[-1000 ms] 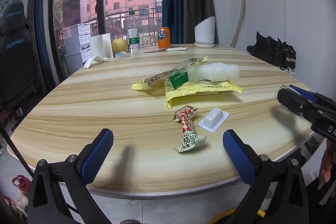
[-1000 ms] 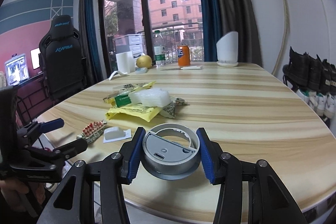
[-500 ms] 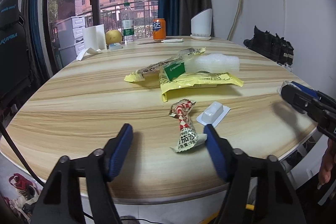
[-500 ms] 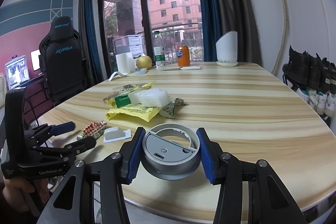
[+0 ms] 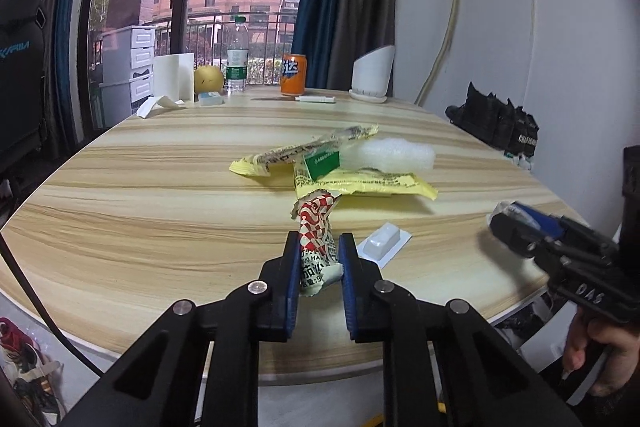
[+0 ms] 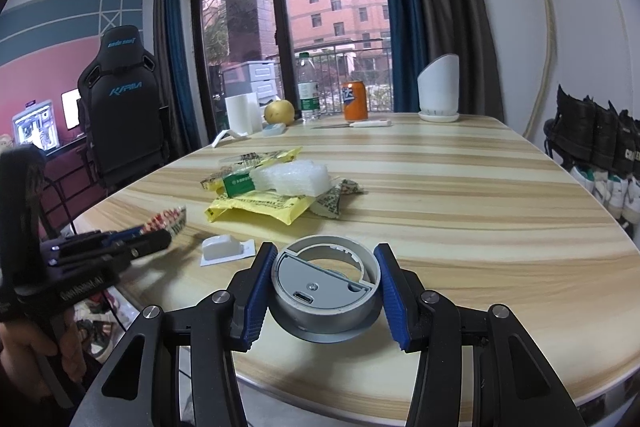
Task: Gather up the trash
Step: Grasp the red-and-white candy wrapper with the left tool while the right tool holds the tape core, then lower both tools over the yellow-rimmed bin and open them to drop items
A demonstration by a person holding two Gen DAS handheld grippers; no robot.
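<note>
My left hand-held gripper [image 5: 319,269] pinches the checkered wrapper [image 5: 316,243] beside the yellow packet [image 5: 372,183]; my right hand-held gripper [image 6: 325,285] clasps a grey round lid [image 6: 325,283]. Next I lift the wrapper off the table [image 5: 140,195].

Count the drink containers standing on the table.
2, both at the far edge by the window: a clear water bottle beside the yellow fruit, and an orange soda can to its right. None seems hidden.
</note>
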